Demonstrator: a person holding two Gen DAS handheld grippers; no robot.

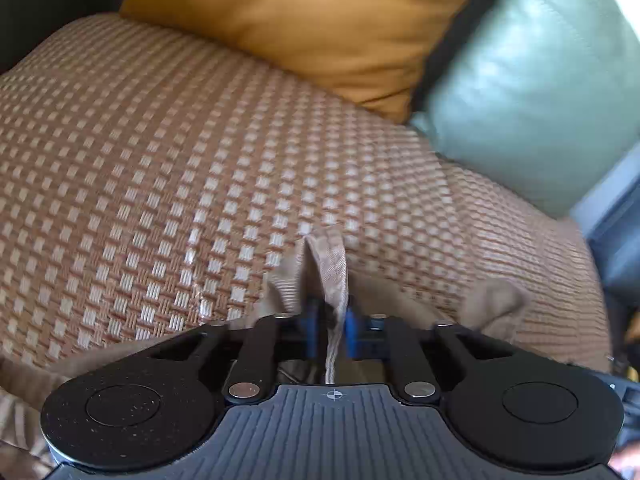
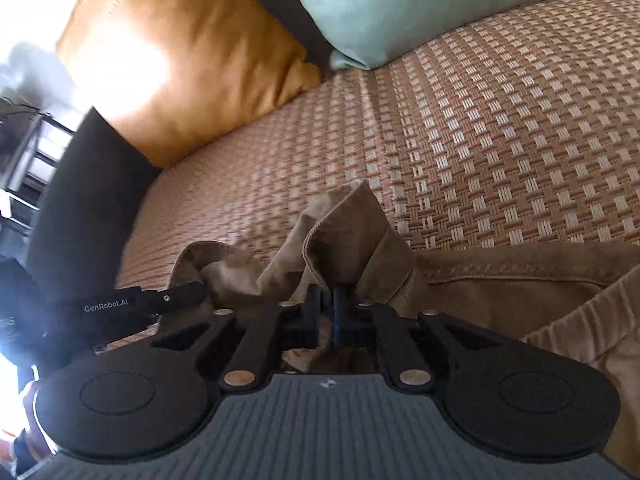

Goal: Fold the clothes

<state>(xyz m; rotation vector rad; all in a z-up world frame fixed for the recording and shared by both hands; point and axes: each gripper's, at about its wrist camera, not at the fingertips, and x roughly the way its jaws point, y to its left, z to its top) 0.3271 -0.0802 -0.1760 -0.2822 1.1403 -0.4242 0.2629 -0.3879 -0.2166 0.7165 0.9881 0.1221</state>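
Note:
A tan twill garment (image 1: 325,264) lies crumpled on the woven seat mat (image 1: 160,168). In the left wrist view a narrow fold of it stands up between the blue pads of my left gripper (image 1: 332,318), which is shut on that fold. In the right wrist view a thicker hemmed fold of the tan garment (image 2: 352,232) rises from my right gripper (image 2: 330,306), pinched between its nearly closed pads. The rest of the cloth spreads to the lower right. One black finger of the left gripper (image 2: 176,298) shows at the left, against another bunch of the same cloth.
A mustard cushion (image 1: 304,28) and a pale green cushion (image 1: 532,80) lean at the back of the seat. The sofa's black arm (image 2: 80,208) runs along the left in the right wrist view, with a shelf unit (image 2: 24,148) beyond it.

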